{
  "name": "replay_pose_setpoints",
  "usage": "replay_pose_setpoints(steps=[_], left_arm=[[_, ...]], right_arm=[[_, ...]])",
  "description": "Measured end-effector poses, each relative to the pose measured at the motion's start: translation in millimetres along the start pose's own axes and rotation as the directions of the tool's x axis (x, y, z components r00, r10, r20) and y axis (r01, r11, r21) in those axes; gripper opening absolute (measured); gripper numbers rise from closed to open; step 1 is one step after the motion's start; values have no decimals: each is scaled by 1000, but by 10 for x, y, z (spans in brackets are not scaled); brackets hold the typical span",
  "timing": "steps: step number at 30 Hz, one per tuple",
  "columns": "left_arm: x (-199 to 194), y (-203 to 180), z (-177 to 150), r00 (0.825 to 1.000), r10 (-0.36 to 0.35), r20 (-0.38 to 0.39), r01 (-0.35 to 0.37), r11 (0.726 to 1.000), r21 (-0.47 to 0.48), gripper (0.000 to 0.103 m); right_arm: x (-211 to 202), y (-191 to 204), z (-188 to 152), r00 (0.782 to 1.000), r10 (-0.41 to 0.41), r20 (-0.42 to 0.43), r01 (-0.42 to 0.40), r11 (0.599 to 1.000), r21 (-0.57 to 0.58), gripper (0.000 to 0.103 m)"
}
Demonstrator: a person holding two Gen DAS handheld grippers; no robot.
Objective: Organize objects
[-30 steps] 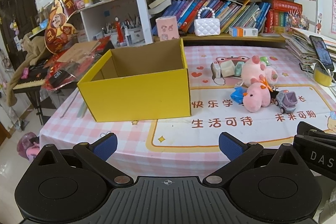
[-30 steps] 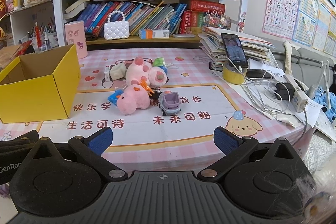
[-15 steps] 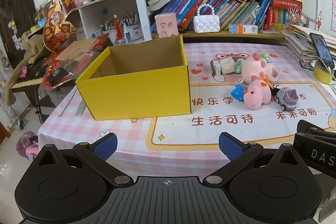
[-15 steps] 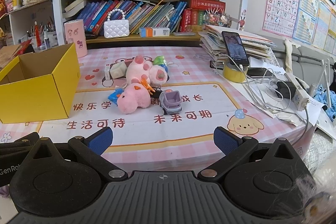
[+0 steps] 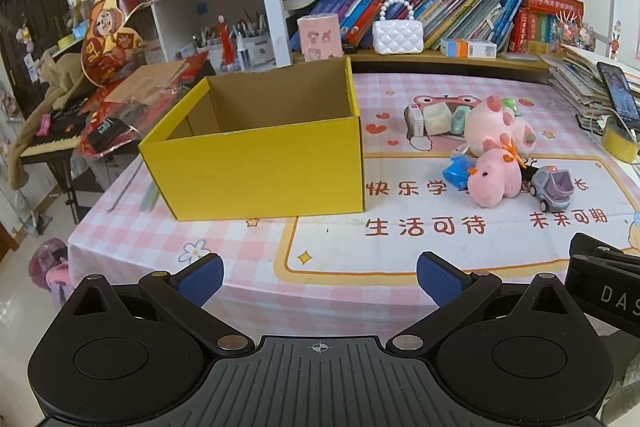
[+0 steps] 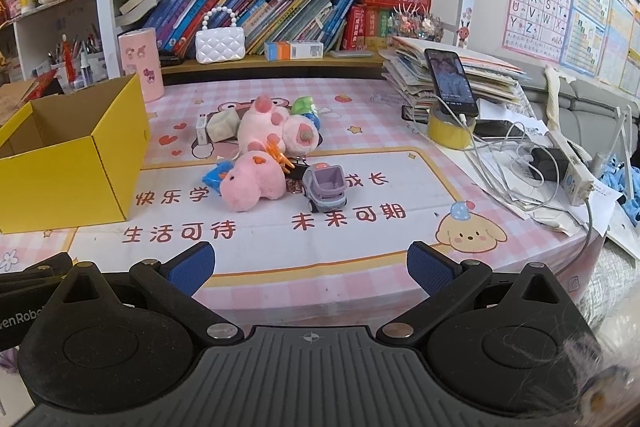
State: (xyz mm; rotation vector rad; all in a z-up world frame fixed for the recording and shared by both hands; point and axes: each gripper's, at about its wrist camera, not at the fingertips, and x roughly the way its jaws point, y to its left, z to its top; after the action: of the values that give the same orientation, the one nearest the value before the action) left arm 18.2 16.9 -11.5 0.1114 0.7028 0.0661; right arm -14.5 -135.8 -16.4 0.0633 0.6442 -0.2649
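An open yellow cardboard box (image 5: 260, 155) (image 6: 72, 163) stands empty on the left of the table. To its right lies a heap of toys: a small pink plush (image 5: 494, 179) (image 6: 254, 181), a bigger pink plush (image 5: 498, 125) (image 6: 276, 129), a grey-purple toy truck (image 5: 554, 187) (image 6: 326, 187), a blue toy (image 5: 458, 173) (image 6: 214, 177) and small blocks (image 5: 436, 117) (image 6: 220, 127). My left gripper (image 5: 318, 277) hangs open off the table's near edge, facing the box. My right gripper (image 6: 310, 265) is open too, facing the toys. Nothing is between either pair of fingers.
A bookshelf (image 6: 280, 15) with books and white handbags (image 6: 220, 43) backs the table. A pink cylinder (image 6: 140, 63) stands behind the box. A phone (image 6: 450, 83) leans on a yellow tape roll (image 6: 450, 131) by a paper stack, with cables and a power strip (image 6: 568, 167) at right.
Both grippers have drawn slightly closer to the table and a little higher; the box and toys look larger. Nothing on the table has moved, and both stay open.
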Motion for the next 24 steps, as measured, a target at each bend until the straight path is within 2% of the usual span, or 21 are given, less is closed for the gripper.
replay_pose_setpoints(steps=[14,24], left_arm=[[223,-5,115,998,30,-61,-37,992,-117,103],[473,-233,232,992,32,-119,-51,985,-163,103]], right_arm=[[338,-70,187,996,66,-58,-69,997,-43,103],[748,-203,355,987,122,-109,-134,985,-109,103]])
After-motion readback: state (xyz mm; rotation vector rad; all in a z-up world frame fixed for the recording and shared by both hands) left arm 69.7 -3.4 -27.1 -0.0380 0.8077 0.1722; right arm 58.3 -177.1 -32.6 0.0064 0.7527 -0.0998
